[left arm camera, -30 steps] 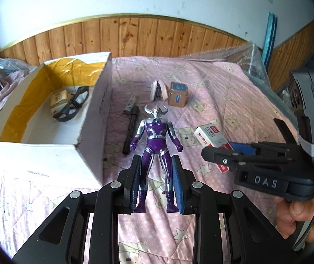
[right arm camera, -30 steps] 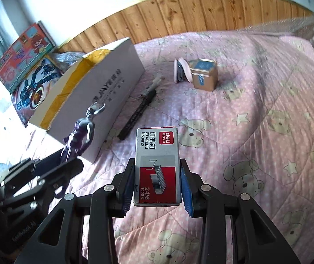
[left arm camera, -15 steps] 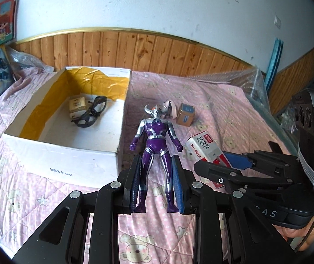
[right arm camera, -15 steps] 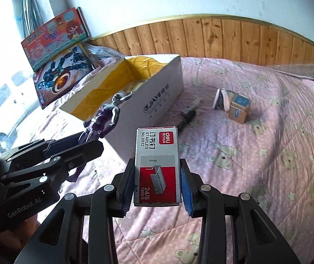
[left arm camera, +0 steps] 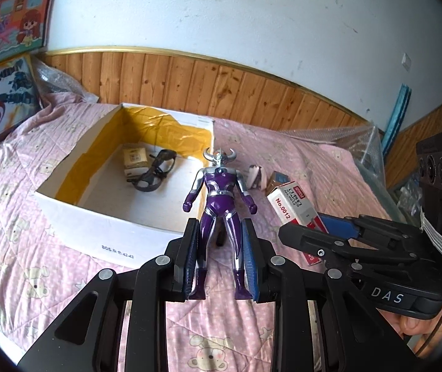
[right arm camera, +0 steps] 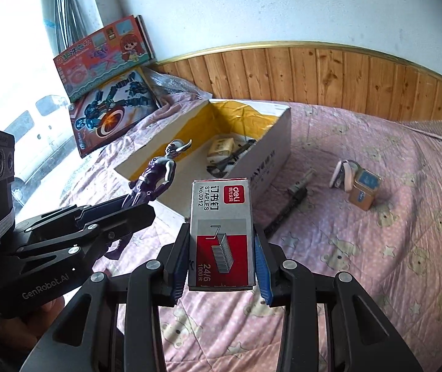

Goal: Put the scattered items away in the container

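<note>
My left gripper (left arm camera: pixel 219 248) is shut on the legs of a purple and silver toy figure (left arm camera: pixel 220 198), held upright above the bed near the box's front right corner. My right gripper (right arm camera: pixel 222 248) is shut on a red and grey staples box (right arm camera: pixel 221 226), also lifted. Each gripper shows in the other's view: the right one (left arm camera: pixel 323 232) with the staples box (left arm camera: pixel 292 204), the left one (right arm camera: pixel 121 214) with the figure (right arm camera: pixel 155 176). The open white cardboard box (left arm camera: pixel 97 220) lies ahead on the left, with a small carton (left arm camera: pixel 134 161) and black goggles (left arm camera: pixel 154 175) inside.
On the pink quilt (right arm camera: pixel 375 232) lie a black marker-like tool (right arm camera: pixel 289 201), a small brown and blue box (right arm camera: pixel 363 189) and a pink and white item (right arm camera: pixel 343 173). Picture boxes (right arm camera: pixel 109 71) lean on the wall at left. Wood panelling (left arm camera: pixel 221 83) backs the bed.
Both grippers rose and swung toward the cardboard box with their loads; the box's inside now shows more fully. Neither grip changed.
</note>
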Action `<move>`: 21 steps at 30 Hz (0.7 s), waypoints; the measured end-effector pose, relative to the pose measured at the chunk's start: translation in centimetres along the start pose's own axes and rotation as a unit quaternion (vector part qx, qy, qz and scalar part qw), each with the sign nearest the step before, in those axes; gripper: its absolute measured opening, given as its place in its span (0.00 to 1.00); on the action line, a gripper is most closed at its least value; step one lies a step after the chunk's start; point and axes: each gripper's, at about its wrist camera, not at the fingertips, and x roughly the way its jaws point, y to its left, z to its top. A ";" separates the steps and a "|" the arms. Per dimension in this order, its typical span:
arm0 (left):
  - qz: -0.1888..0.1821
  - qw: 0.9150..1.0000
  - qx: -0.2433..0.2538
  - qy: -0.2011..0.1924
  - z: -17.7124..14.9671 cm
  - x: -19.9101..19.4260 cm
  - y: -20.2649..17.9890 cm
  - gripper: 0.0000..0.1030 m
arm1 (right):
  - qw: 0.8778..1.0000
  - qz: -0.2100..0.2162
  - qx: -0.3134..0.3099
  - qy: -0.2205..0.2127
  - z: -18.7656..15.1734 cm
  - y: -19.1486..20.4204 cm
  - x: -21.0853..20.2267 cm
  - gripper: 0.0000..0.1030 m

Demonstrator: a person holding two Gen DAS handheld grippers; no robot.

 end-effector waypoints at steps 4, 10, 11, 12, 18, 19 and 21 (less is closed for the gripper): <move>0.008 1.000 -0.013 -0.002 0.9 -0.3 1.2 0.27 | 1.000 0.012 -0.008 -0.003 1.2 0.9 0.3 0.38; 0.016 0.999 -0.028 0.001 2.6 0.1 3.1 0.27 | 1.000 0.027 -0.013 -0.006 3.2 1.9 1.4 0.38; 0.018 0.999 -0.031 0.000 2.9 0.1 3.4 0.27 | 0.999 0.029 -0.015 -0.005 3.5 2.1 1.6 0.38; 0.020 0.999 -0.033 -0.001 3.2 0.2 3.6 0.27 | 0.999 0.031 -0.018 -0.004 3.9 2.3 1.9 0.38; 0.033 0.999 -0.043 0.005 4.9 0.8 5.4 0.27 | 0.999 0.041 -0.031 -0.001 6.1 3.3 3.3 0.38; 0.035 0.998 -0.045 0.006 5.1 0.9 5.7 0.27 | 0.999 0.043 -0.033 0.000 6.4 3.5 3.6 0.38; 0.038 0.998 -0.048 0.009 5.5 1.1 6.3 0.27 | 0.998 0.046 -0.037 0.002 6.9 3.8 4.2 0.38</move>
